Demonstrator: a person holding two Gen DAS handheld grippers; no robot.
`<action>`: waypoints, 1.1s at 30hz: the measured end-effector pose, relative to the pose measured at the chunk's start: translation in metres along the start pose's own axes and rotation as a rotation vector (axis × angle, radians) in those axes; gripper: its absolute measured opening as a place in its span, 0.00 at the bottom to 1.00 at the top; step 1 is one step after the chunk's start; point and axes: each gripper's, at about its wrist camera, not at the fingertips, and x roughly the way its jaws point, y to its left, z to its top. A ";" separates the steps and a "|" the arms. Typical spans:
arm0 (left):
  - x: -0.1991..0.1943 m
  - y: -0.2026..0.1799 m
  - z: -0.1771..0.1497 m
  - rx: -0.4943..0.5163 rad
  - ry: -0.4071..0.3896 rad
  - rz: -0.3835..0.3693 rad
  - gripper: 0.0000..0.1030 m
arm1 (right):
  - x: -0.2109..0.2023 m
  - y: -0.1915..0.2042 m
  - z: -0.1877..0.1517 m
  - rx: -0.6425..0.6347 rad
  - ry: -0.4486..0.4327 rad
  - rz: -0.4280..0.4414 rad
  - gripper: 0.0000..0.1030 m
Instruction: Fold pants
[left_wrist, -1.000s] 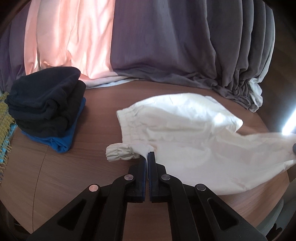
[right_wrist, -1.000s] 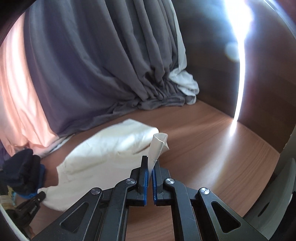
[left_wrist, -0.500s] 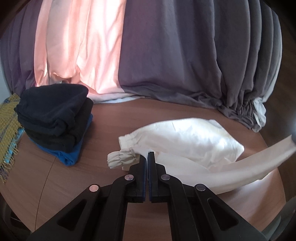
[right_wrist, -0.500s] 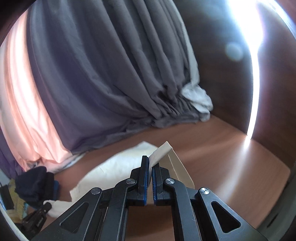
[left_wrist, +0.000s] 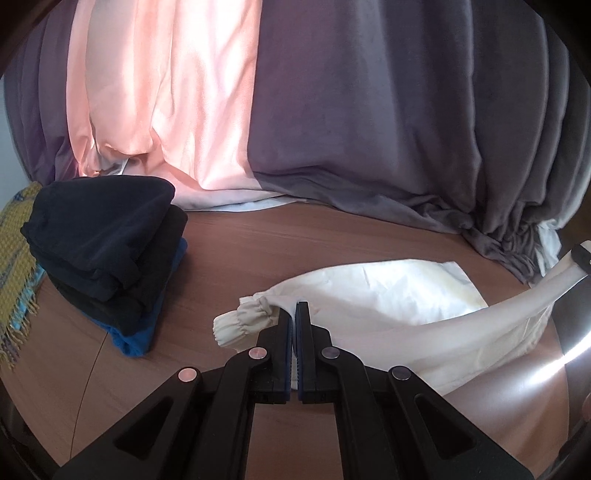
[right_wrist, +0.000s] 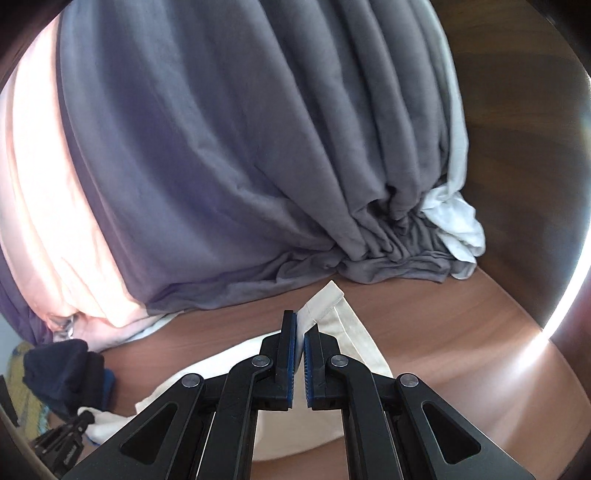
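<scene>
Your left gripper (left_wrist: 295, 314) is closed on the pants (left_wrist: 399, 295) beside the gathered cuff, low centre of the frame. Your right gripper (right_wrist: 300, 326) pinches a hem corner, lifted above the table (right_wrist: 443, 325). The pants stretch between them; folded dark clothes (left_wrist: 103, 236) lie at left

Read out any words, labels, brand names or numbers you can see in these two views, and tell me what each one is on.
None: no view shows readable text.
The white pants show no tag or print.
The folded dark clothes show none.
The yellow woven cloth carries only a weave pattern.
The curtain is plain.
The left gripper and right gripper show no markings.
</scene>
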 end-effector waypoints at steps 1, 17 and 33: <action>0.005 0.000 0.003 -0.008 0.005 0.007 0.04 | 0.007 0.002 0.002 -0.006 0.006 0.002 0.04; 0.103 -0.016 0.037 -0.026 0.116 0.089 0.04 | 0.146 0.009 0.011 0.038 0.172 0.019 0.04; 0.186 -0.020 0.053 -0.027 0.197 0.096 0.10 | 0.239 0.015 0.003 0.029 0.253 -0.044 0.04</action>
